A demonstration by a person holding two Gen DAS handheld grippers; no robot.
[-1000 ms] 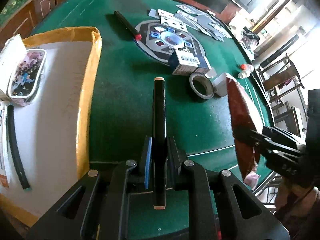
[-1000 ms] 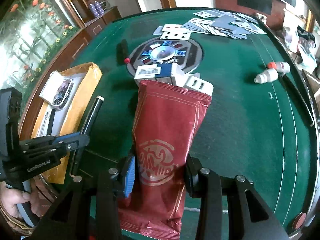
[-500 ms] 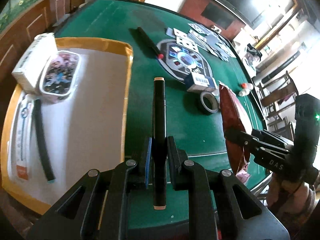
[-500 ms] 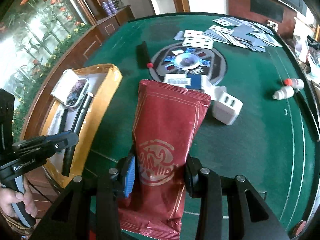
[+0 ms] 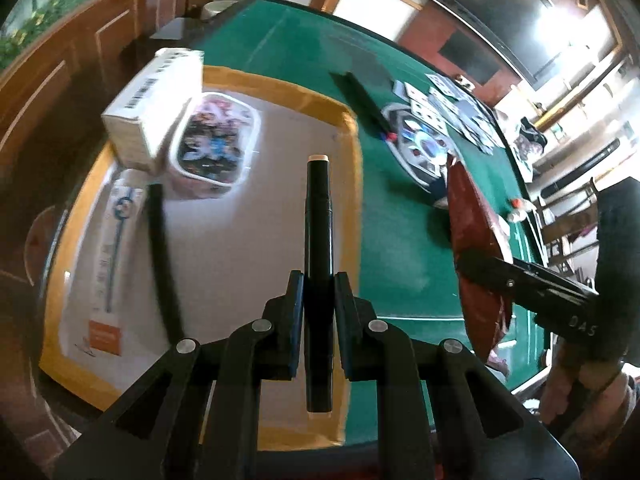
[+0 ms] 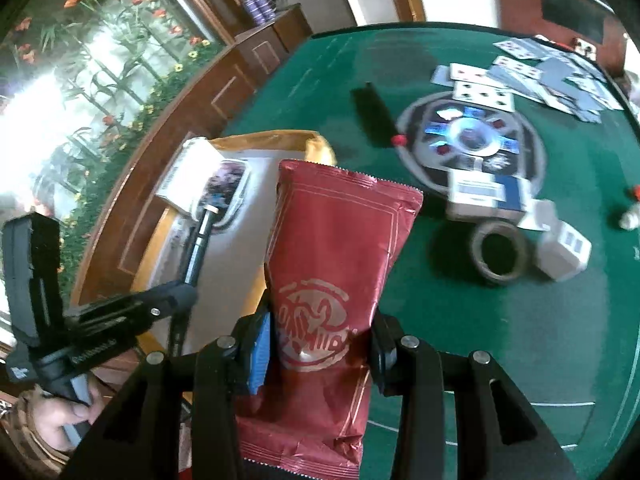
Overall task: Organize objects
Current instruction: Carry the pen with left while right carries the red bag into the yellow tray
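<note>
While we carry both loads toward the tray (image 5: pixel 352 148), the relation that matters is how each item lies over it. Our left gripper (image 5: pixel 318 312) has its jaws drawn narrow on a black marker (image 5: pixel 318 232), clamped low on its barrel, its long axis running straight out ahead along the fingers, its pale cap end farthest from us. Below and ahead of that gripper lies the white floor of the tray with its yellow rim, so the marker already hangs above it; this hand looks the nearer one to a drop.

Our right gripper (image 6: pixel 320 344) holds a red snack bag (image 6: pixel 336 248) pinched across its lower middle, the bag standing up along the fingers. The tray sits ahead and to the left of this gripper, with the bag's top edge just overlapping its yellow corner in the right wrist view.

Already in the tray, ahead and left of the marker, lie a white box (image 5: pixel 156 104), a printed case (image 5: pixel 216 144) touching it, and a black stick (image 5: pixel 160 256).

Writing: "DAS" shows on the right gripper's body; the left one carries a blurred word we cannot read. The bag bears a pale round emblem, no legible text.
</note>
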